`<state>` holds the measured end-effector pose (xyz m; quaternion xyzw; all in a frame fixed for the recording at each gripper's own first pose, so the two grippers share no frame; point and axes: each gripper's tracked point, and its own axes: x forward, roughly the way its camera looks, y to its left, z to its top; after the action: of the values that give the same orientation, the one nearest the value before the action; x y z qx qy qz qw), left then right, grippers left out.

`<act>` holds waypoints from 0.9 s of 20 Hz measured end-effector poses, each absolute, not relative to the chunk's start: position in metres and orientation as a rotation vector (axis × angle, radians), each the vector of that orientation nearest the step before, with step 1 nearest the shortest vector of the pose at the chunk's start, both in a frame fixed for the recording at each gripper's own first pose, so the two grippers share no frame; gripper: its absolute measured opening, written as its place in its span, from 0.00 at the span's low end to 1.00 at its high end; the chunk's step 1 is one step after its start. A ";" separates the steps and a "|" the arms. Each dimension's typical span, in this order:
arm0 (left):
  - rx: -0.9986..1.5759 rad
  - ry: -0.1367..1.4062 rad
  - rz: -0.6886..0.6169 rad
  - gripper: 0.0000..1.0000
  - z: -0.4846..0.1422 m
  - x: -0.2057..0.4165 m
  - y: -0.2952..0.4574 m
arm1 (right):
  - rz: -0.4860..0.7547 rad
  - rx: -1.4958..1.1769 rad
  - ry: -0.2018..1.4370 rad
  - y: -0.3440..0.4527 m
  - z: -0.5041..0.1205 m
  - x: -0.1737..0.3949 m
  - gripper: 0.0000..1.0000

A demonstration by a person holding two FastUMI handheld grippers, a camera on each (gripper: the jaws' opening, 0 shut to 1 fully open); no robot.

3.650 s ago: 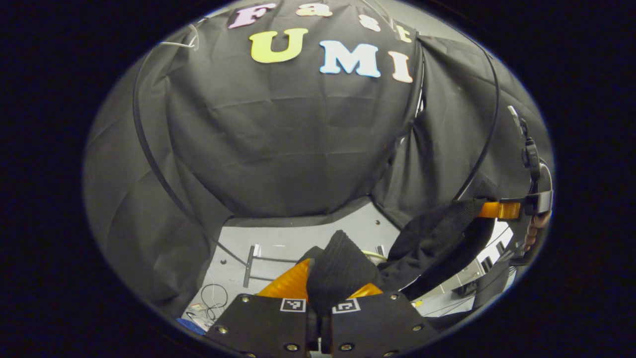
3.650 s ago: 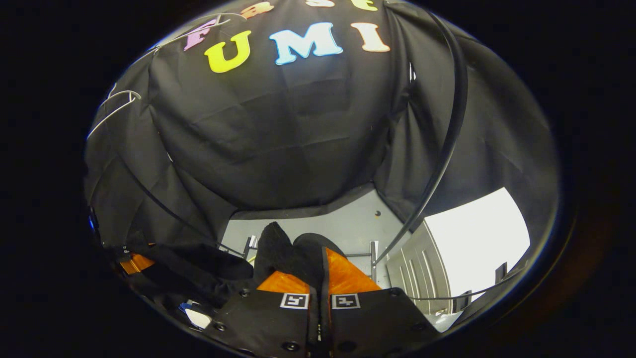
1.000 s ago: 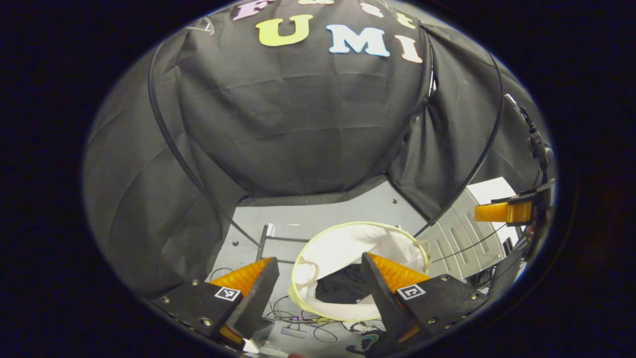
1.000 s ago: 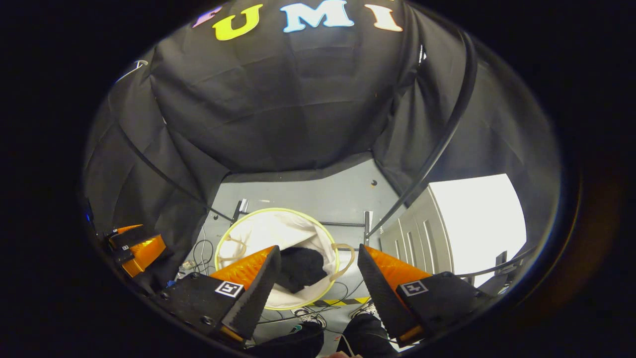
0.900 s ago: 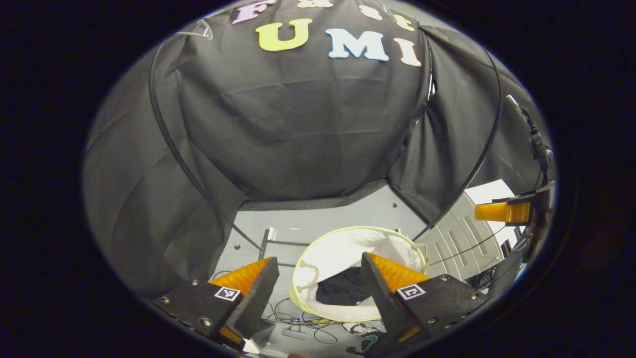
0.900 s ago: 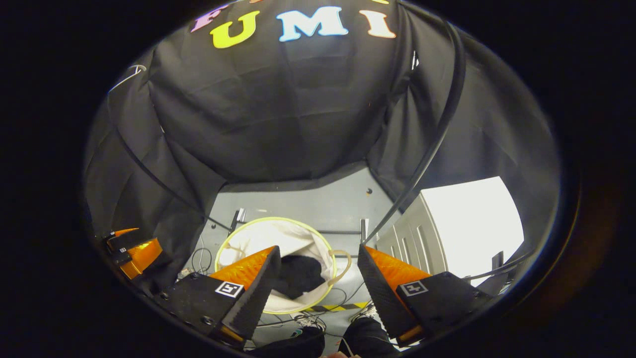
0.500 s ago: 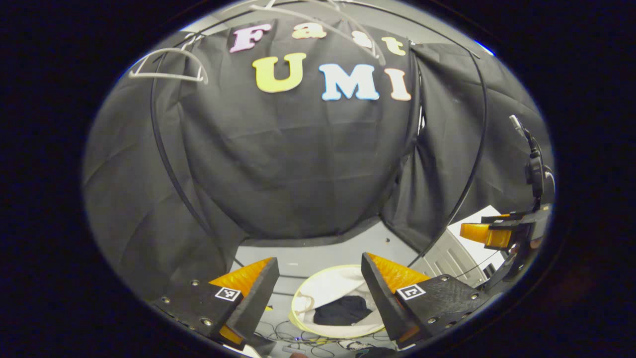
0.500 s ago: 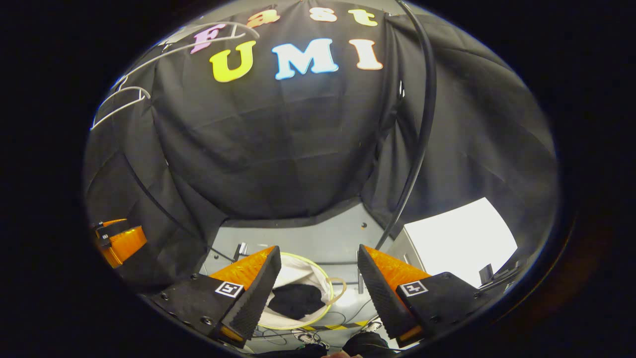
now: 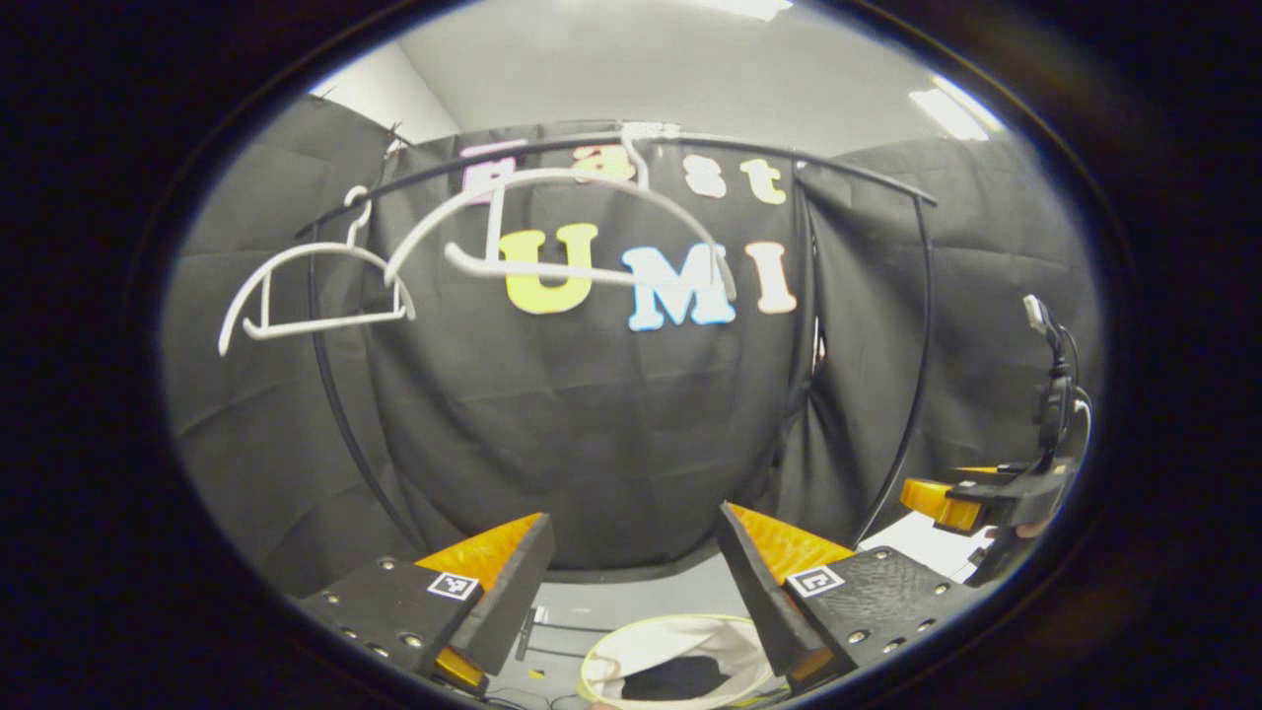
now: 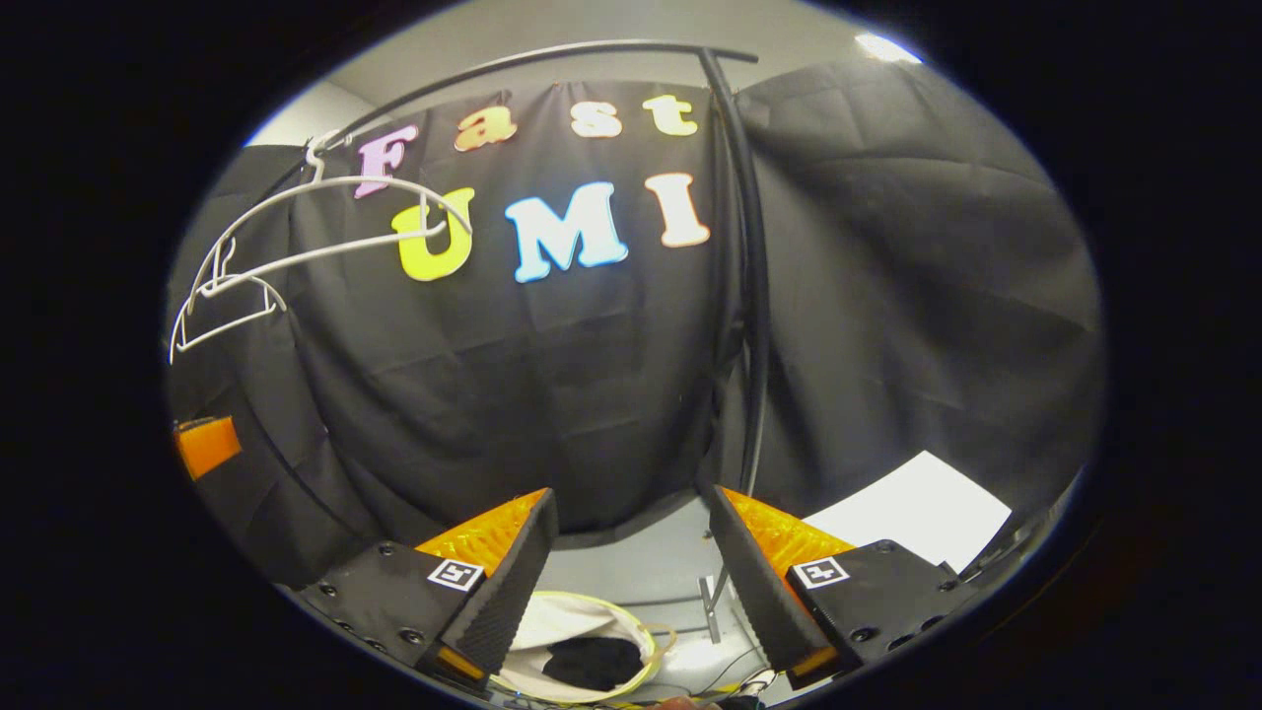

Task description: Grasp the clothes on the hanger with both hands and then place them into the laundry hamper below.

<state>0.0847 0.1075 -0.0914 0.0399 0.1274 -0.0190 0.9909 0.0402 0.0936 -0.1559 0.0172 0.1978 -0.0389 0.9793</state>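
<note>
In the left gripper view my left tongs (image 9: 634, 577) sit at the bottom centre, spread wide. The laundry hamper (image 9: 631, 646) lies on the floor between and below them, with the clothes (image 9: 675, 678) inside it. Two hangers (image 9: 315, 296) hang from the rail (image 9: 690, 143) in the upper left. My right tongs (image 9: 951, 498) sit at the right edge.

In the right gripper view my right tongs (image 10: 631, 577) frame the hamper at bottom centre; the hangers sit upper left.
</note>
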 end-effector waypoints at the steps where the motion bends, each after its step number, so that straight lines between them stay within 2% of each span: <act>1: 0.087 0.227 -0.036 0.99 -0.072 0.084 0.109 | -0.088 0.031 0.362 0.089 -0.142 0.041 0.98; 4: 0.116 0.125 -0.031 0.98 -0.028 0.081 0.109 | -0.110 0.048 0.270 0.082 -0.109 0.039 0.98; 5: 0.142 0.084 -0.034 0.98 -0.016 0.077 0.109 | -0.115 0.063 0.244 0.081 -0.099 0.038 0.93; 6: 0.161 0.068 -0.040 0.98 -0.011 0.075 0.108 | -0.122 0.083 0.222 0.079 -0.091 0.039 0.93; 7: 0.163 0.065 -0.048 0.98 -0.012 0.075 0.107 | -0.125 0.106 0.206 0.079 -0.085 0.040 0.98; 8: 0.148 0.072 -0.057 0.98 -0.015 0.076 0.105 | -0.127 0.128 0.195 0.080 -0.081 0.042 0.93; 18: 0.043 0.046 -0.040 0.98 0.024 0.064 0.099 | -0.099 0.043 0.088 0.088 -0.033 0.044 0.92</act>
<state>0.0643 0.0988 0.0241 0.0214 0.0229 -0.0198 0.9993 0.0436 0.0879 -0.0329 0.0216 0.0440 -0.0493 0.9976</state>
